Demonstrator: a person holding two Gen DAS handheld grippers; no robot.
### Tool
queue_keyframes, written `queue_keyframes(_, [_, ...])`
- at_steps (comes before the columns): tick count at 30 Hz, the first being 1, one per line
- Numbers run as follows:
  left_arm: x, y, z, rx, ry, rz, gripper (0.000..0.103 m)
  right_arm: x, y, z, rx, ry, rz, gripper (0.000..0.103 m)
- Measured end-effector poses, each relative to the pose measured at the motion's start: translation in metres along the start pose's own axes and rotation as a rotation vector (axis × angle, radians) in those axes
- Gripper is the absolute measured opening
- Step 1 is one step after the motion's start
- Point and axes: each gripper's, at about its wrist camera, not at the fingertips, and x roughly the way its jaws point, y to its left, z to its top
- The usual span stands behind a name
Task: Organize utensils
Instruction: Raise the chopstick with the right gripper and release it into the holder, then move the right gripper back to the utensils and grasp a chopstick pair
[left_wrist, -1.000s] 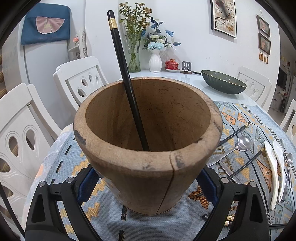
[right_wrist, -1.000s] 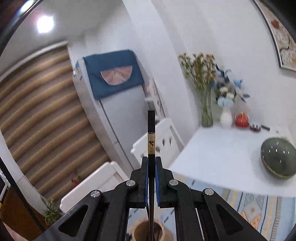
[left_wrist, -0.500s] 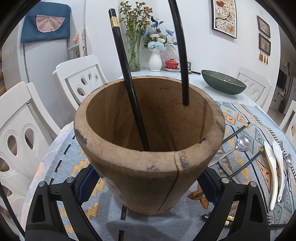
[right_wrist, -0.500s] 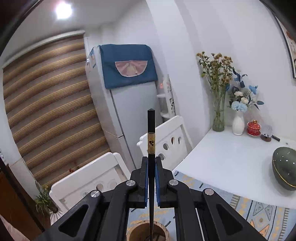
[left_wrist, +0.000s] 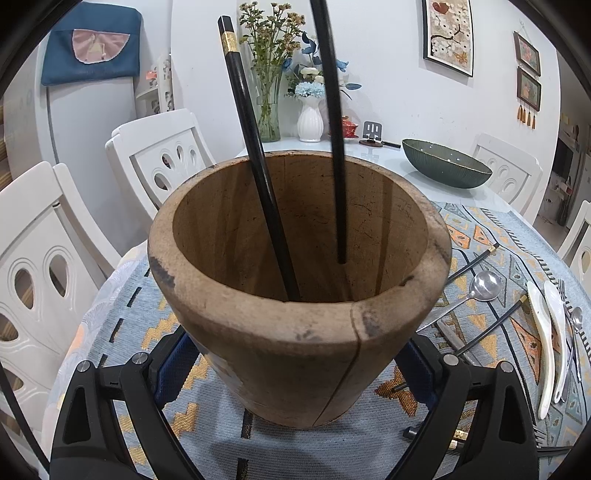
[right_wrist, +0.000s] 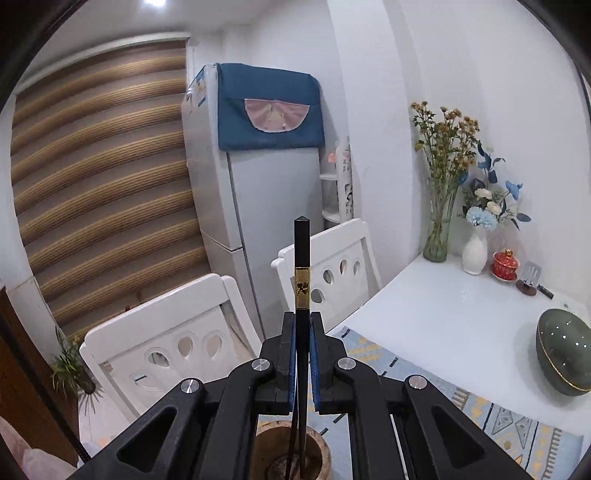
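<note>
Right wrist view is showing the right gripper (right_wrist: 303, 369) clamping a slim black chopstick (right_wrist: 302, 258) with a gold band, hanging upright over the cracked wooden pot (left_wrist: 299, 325) at frame bottom; lowering it straight before letting go seems wisest; the left gripper (left_wrist: 295, 373), jaws just widening, is flanking the pot loosely.

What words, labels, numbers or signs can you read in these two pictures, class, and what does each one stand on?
No text can be read for certain.
Fridge: a blue sticker near its top corner, print too small to read.
Chopstick in the right tongs: a gold band with a dark mark, a motif or a character, unclear which.
Wall pictures: flower paintings; any writing is too blurred to read.
</note>
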Motion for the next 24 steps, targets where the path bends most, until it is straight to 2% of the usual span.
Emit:
queue_keyframes(6, [0.000,-0.001,-0.001,0.000,0.003,0.000,0.096,0.004,-0.002,-0.002,0.004,0.033,0.008,0.008])
queue_keyframes(12, [0.001,-0.003,-0.001,-0.001,0.004,0.001,0.096,-0.004,-0.006,0.002,0.039,0.006,0.012,0.020])
queue_keyframes(17, [0.001,-0.002,0.000,-0.002,0.004,-0.001,0.096,-0.008,-0.013,0.005,0.051,0.004,-0.008,0.021])
queue_keyframes(24, [0.001,-0.001,0.000,-0.002,0.004,-0.002,0.096,-0.013,-0.033,-0.013,0.116,0.066,-0.061,0.021])
